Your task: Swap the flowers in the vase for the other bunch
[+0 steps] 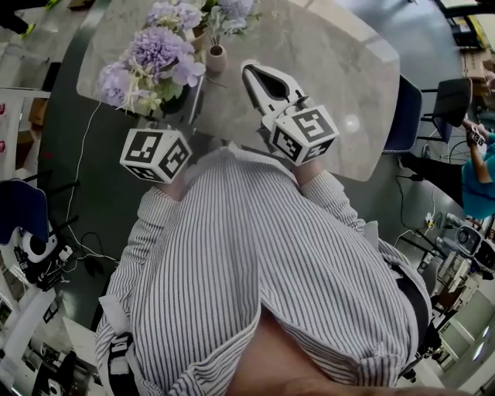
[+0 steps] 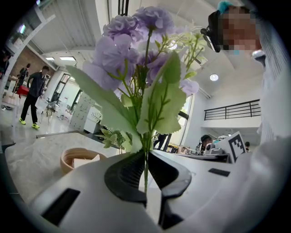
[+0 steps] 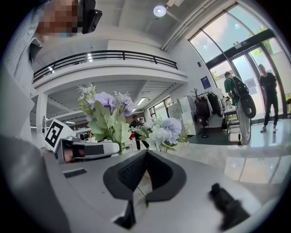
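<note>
Above a pale marble surface (image 1: 340,62): gripping the purple bunch (image 1: 158,50) by its stem in the left gripper (image 2: 146,157) fingers, beside the vase (image 1: 216,60) holding a paler bunch (image 1: 232,9). Right gripper (image 3: 145,154) fingers pressed together, empty. Seemingly midway; unclear which bunch goes in.

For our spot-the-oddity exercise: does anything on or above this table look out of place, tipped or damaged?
Only one thing: a purple bunch is in no vase, pinched by its thin stem in the fingers of the left gripper. The small vase stands upright with the paler bunch in it; nothing looks spilled.
</note>
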Tool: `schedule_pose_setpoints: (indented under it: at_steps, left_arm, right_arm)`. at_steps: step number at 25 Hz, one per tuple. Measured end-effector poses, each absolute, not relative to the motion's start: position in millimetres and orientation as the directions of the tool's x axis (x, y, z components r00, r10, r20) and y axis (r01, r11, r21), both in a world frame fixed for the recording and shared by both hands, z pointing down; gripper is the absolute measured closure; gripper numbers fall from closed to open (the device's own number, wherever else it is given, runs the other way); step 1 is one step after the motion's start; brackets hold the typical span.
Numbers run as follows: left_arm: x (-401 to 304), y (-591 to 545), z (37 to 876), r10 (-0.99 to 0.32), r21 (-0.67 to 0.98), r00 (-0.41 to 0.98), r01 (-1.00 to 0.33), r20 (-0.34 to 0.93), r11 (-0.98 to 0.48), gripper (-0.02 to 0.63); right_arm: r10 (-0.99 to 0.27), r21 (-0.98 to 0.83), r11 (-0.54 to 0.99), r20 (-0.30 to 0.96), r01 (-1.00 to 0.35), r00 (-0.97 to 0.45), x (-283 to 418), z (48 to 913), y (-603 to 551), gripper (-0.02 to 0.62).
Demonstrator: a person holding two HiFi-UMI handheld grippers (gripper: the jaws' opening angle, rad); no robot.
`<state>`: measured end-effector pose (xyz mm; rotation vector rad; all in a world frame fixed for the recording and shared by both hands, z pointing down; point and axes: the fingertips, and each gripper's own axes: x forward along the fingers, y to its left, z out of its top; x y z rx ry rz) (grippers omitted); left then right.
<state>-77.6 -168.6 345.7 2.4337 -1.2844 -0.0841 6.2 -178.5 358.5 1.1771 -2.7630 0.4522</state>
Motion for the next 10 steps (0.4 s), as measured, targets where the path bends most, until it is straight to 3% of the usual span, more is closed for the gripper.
schedule_pose_setpoints:
  at_steps: [10]
  left_arm:
    - [-74.7, -165.2, 349.8, -0.795, 0.373, 0.591, -0.775, 0.138, -0.511, 0.572]
  right_arm:
    - [-0.683, -0.226, 0.658, 0.224, -0.719, -0.695, 5.4, 360.3, -177.3, 0.580]
